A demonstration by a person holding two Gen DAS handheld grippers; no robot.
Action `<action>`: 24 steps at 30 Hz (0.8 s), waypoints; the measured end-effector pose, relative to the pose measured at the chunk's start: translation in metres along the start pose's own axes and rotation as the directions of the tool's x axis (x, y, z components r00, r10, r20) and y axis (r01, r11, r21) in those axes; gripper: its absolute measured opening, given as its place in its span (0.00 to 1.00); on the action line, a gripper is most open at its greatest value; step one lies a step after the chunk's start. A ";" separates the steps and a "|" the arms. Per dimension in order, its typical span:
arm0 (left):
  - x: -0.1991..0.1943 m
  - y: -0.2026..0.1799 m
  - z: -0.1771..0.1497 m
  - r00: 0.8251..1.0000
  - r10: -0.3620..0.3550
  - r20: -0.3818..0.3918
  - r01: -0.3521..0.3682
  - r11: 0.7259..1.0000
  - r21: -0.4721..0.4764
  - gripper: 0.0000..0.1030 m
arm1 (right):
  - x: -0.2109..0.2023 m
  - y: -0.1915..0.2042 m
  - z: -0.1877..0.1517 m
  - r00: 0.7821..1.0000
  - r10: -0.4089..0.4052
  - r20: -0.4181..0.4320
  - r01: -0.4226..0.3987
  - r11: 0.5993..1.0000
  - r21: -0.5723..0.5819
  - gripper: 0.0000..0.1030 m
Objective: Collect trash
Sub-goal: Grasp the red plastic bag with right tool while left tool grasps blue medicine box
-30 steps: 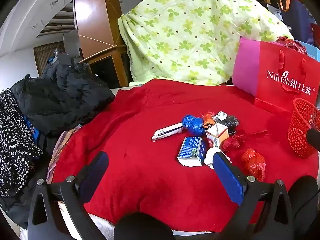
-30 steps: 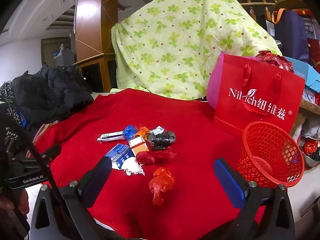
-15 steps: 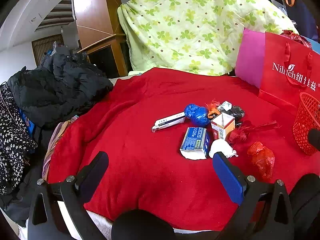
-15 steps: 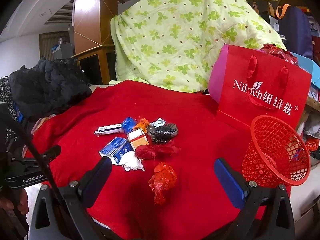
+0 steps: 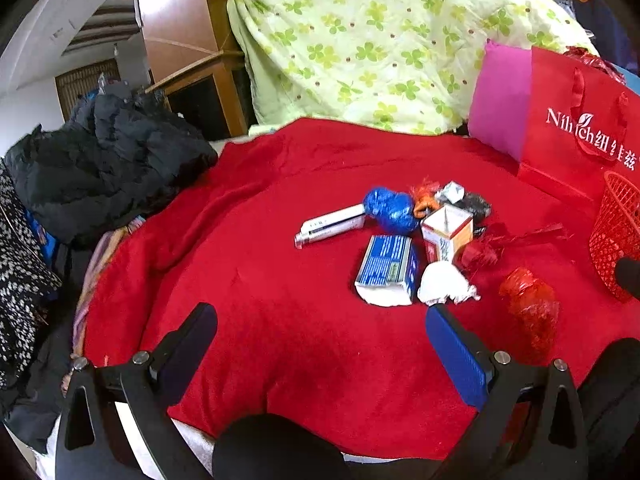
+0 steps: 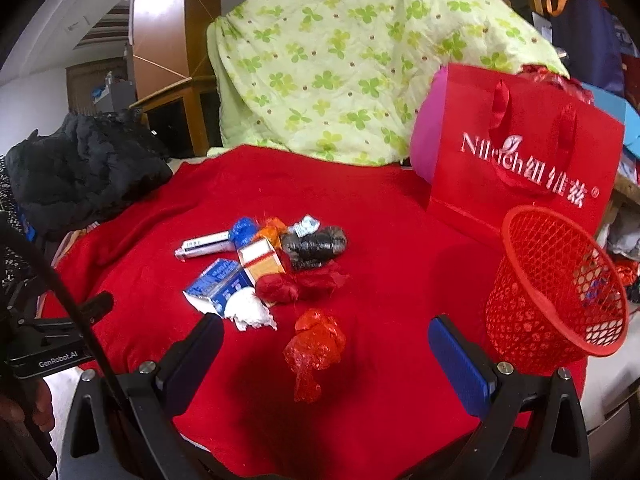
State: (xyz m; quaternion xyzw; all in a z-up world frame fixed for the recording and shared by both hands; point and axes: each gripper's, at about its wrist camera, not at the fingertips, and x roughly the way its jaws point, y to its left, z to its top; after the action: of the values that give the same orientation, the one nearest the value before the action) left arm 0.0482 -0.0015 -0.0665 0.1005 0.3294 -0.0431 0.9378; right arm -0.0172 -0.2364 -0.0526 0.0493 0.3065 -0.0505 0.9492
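Note:
A pile of trash lies on the red blanket (image 5: 280, 320): a white tube (image 5: 330, 226), a blue crumpled bag (image 5: 390, 208), a blue box (image 5: 388, 268), an orange-white carton (image 5: 446, 232), a white paper wad (image 5: 444, 288), a black wad (image 6: 316, 242) and a red plastic wrapper (image 6: 314, 346). A red mesh basket (image 6: 556, 288) stands at the right. My left gripper (image 5: 320, 336) is open and empty, short of the pile. My right gripper (image 6: 326, 346) is open, and the red wrapper lies between its fingers, untouched.
A red gift bag (image 6: 520, 160) with a pink side stands behind the basket. A green clover quilt (image 6: 340, 60) is draped at the back. Black clothing (image 5: 104, 160) is heaped at the left. The blanket's front edge is near both grippers.
Both grippers have moved forward and lower toward the pile. The red wrapper now lies between the right gripper's fingers. Nothing has been picked up.

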 end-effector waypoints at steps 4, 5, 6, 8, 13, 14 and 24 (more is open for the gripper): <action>0.027 0.007 -0.006 0.998 -0.012 -0.059 0.011 1.000 -0.021 1.00 | 0.031 -0.013 -0.005 0.998 -0.001 -0.059 0.002 1.000 0.019 1.00; 0.034 0.009 -0.007 0.997 -0.018 -0.074 0.016 1.000 -0.025 1.00 | 0.038 -0.015 -0.006 0.997 0.011 -0.076 -0.008 0.999 0.036 0.97; 0.044 0.012 -0.007 0.995 -0.022 -0.092 0.020 0.999 -0.025 1.00 | 0.049 -0.020 -0.006 0.995 0.019 -0.101 -0.014 0.999 0.051 0.93; 0.057 0.016 -0.007 0.992 -0.050 -0.117 0.045 0.998 -0.040 1.00 | 0.065 -0.025 -0.007 0.990 0.039 -0.134 -0.028 0.996 0.081 0.90; 0.096 0.019 0.003 0.974 -0.146 -0.172 0.135 0.988 -0.074 1.00 | 0.112 -0.031 -0.013 0.954 0.169 -0.248 -0.123 0.974 0.192 0.86; 0.103 0.016 0.007 0.970 -0.170 -0.174 0.159 0.984 -0.076 1.00 | 0.118 -0.028 -0.015 0.944 0.188 -0.269 -0.134 0.969 0.207 0.83; 0.176 -0.023 0.033 0.905 -0.301 -0.300 0.295 0.953 -0.067 1.00 | 0.166 -0.021 -0.036 0.881 0.303 -0.363 -0.195 0.932 0.306 0.52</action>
State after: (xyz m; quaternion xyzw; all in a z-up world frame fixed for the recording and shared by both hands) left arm 0.2022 -0.0337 -0.1555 0.0453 0.4829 -0.1664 0.8585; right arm 0.0939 -0.2634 -0.1803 0.2221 0.4778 0.0443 0.8488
